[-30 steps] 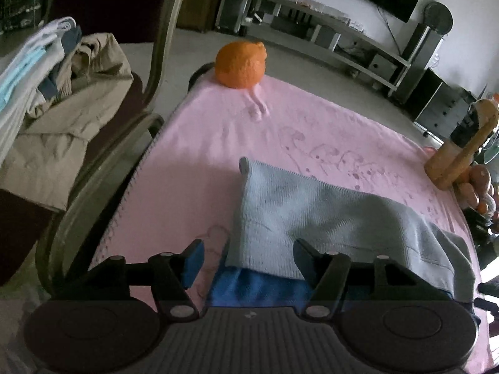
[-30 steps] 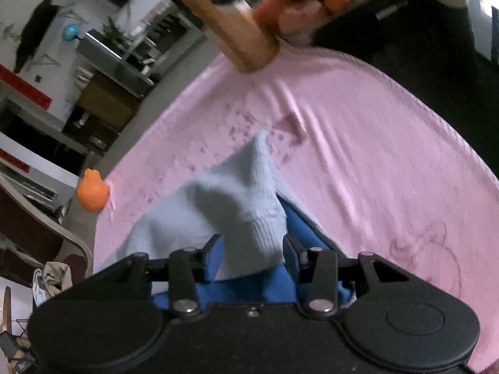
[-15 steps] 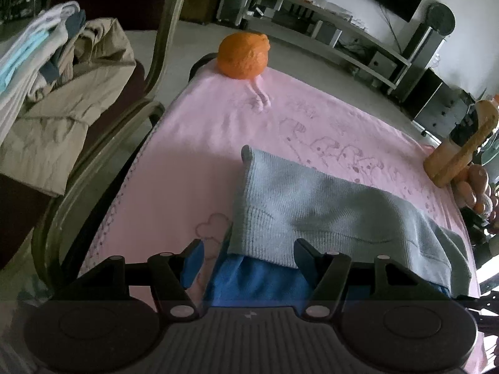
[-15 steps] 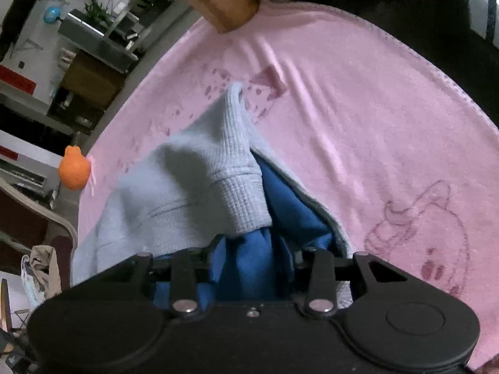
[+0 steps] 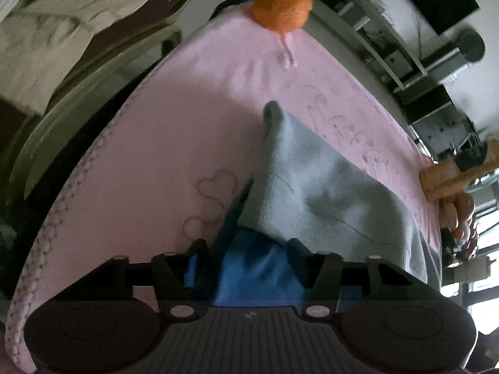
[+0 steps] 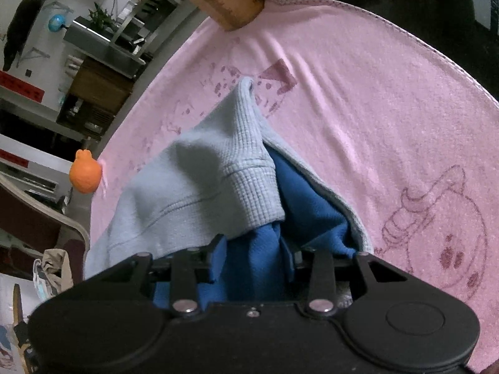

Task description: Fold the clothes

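Observation:
A grey garment (image 5: pixel 327 193) with a blue lining (image 5: pixel 259 268) lies bunched on a pink cloth (image 5: pixel 156 155). My left gripper (image 5: pixel 248 255) is low over the garment's near edge. Its jaws are closing with blue fabric between them, and a thin dark gap still shows at the left pad. In the right wrist view the grey garment (image 6: pixel 202 180) rises in a peak, with its ribbed hem folded over. My right gripper (image 6: pixel 252 249) is shut on a bunch of the blue lining (image 6: pixel 308 205) under that hem.
An orange plush toy (image 5: pixel 280 6) sits at the cloth's far corner, also seen in the right wrist view as the orange toy (image 6: pixel 84 176). A wooden stand (image 5: pixel 449 180) with fruit is at the right edge. A chair (image 5: pixel 78 87) holding beige clothes (image 5: pixel 62 31) stands to the left.
My left gripper has sunk and rolled toward the garment's blue edge, and its jaws have narrowed. My right gripper has closed on the blue lining. The grey fold has bunched into a peak.

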Tool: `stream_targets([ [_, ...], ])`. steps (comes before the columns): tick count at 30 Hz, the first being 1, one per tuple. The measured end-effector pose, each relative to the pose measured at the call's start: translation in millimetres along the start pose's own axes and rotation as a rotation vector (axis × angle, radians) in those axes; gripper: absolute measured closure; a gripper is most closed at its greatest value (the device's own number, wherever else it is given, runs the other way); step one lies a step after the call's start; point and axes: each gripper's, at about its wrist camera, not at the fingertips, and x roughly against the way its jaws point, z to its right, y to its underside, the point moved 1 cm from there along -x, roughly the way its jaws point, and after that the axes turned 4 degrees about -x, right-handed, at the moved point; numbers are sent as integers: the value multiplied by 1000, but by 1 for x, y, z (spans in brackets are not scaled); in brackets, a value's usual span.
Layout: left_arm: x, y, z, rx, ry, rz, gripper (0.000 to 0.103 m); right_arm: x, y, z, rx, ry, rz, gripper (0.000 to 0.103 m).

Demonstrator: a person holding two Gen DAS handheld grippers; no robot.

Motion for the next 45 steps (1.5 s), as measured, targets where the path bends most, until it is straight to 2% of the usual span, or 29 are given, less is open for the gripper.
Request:
stream_targets([
  [3, 16, 1, 22, -143, 3, 114, 54, 1, 1, 0, 0, 0, -1, 67],
  [6, 11, 3, 39, -262, -34, 126, 44, 1, 2, 0, -1, 0, -1, 67],
  [8, -2, 1, 38, -278, -104, 110, 45, 1, 2, 0, -2, -1, 0, 67],
  [10, -8, -3, 34, -263, -137, 112, 46, 2, 3, 0, -1, 0, 0, 67],
  [12, -12, -7, 31, -252, -94, 104, 43, 2, 3, 1, 0, 0, 0, 67],
  [15, -20, -8, 28, -247, -100, 83, 52, 2, 4, 2, -3, -2, -1, 67],
  [17, -22, -9, 26, -240, -57, 56, 57, 2, 3, 4, -3, -4, -2, 67],
  [19, -14, -7, 31, -242, -18, 76, 60, 3, 3, 5, -3, -5, -3, 67],
  [22, 3, -6, 30, -231, 87, 127, 59, 2, 4, 6, -9, -8, -5, 67],
  [24, 6, -5, 29, -226, 129, 127, 57, 2, 4, 6, -10, -8, -5, 67],
  [27, -8, -4, 25, -187, 114, 62, 52, 1, 4, 6, -12, -9, -7, 66],
  [31, -21, 8, 11, -128, 67, -44, 52, 1, 4, 7, -16, -16, -9, 67],
  [35, -9, 18, 2, -82, 92, -70, 53, 2, 3, 10, -31, -31, -14, 67],
  [37, -8, 19, -3, -51, 129, -93, 57, 2, 2, 12, -44, -41, -21, 67],
  [40, -8, 20, -5, -22, 169, -93, 68, 5, -1, 16, -76, -60, -22, 69],
  [43, -4, 16, -3, -4, 203, -60, 67, 11, -2, 19, -100, -95, -7, 69],
  [45, -9, 18, -1, -11, 177, -81, 67, 12, -4, 22, -120, -105, -8, 69],
])
